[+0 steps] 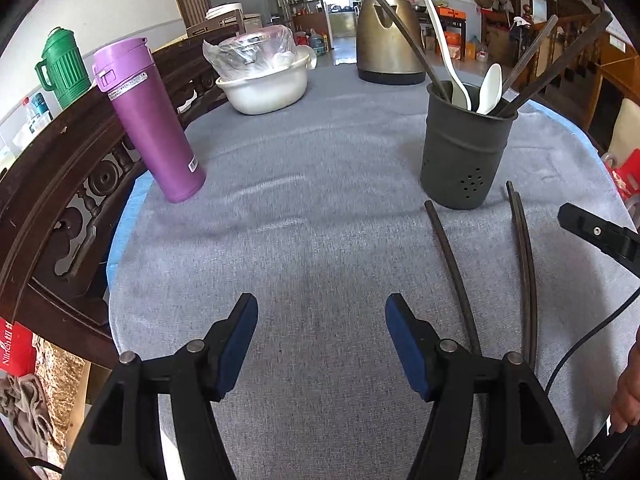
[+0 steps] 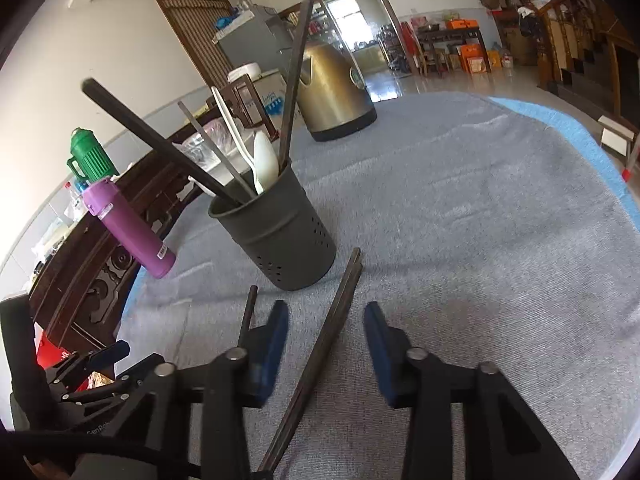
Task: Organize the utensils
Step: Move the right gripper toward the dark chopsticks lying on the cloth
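Only the right view shows two chopsticks (image 2: 320, 356) between the released right tool (image 2: 326, 344); left tool (image 1: 322, 344) released, empty.

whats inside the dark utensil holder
The holder shows two white spoons and several dark chopsticks sticking out above its rim. Their lower ends, and anything short inside, are hidden by its wall.
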{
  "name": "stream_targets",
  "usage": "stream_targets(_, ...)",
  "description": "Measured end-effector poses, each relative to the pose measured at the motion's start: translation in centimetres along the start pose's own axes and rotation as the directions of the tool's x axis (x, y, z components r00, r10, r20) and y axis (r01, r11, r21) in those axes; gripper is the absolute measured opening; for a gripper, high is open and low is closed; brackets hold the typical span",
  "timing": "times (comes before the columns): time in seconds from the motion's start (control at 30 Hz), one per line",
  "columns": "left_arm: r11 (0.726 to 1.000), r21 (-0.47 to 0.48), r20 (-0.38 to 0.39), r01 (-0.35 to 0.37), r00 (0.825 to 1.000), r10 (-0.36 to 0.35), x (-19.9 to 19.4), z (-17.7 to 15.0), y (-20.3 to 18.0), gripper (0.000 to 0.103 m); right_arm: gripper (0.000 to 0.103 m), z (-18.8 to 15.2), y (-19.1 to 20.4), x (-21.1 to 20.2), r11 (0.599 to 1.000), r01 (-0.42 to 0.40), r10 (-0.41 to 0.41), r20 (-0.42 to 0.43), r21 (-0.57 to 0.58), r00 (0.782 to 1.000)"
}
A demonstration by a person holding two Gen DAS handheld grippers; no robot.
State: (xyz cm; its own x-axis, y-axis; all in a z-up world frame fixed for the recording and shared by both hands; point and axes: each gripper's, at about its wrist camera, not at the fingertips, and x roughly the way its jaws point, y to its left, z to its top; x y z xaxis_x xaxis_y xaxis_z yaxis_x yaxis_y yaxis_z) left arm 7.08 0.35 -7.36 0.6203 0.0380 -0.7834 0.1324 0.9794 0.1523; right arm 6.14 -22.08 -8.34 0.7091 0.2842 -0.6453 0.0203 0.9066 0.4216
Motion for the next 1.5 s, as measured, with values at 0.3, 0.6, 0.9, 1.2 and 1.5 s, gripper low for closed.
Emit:
stream_targets(0.3,1.0,0.018,-0.022,0.0,1.0,0.001,0.6,0.2,-0.6,0.067,0.04,0.6,-0.6,1.6,0.998,0.016,-0.012,-0.062,0.058,0.998)
stream_targets(0.6,1.0,0.018,-0.041,0.001,0.999,0.0,1.3,0.2,-0.6,0.067,0.04,0.6,-1.2,1.7,0.996,-0.005,0.011,-0.07,0.088,0.998)
stream_targets(0.9,0.999,-0.005,-0.079,0.033,0.996,-0.033,2.0,-0.3,-0.6,0.067,0.04,1.0,-0.7,2.5,0.997,0.003,0.004,-0.092,0.081,0.996)
stream_targets(1.2,0.998,-0.013,-0.107,0.064,0.992,-0.065,2.3,-0.8,-1.0,0.067,0.04,-0.1,1.0,4.1,0.999,0.027,-0.022,-0.156,0.027,0.988)
stream_targets(1.5,0.997,-0.02,-0.123,0.069,0.99,-0.071,2.4,-0.9,-0.8,0.067,0.028,-1.2,1.2,4.6,0.994,0.072,-0.085,-0.177,-0.081,0.98)
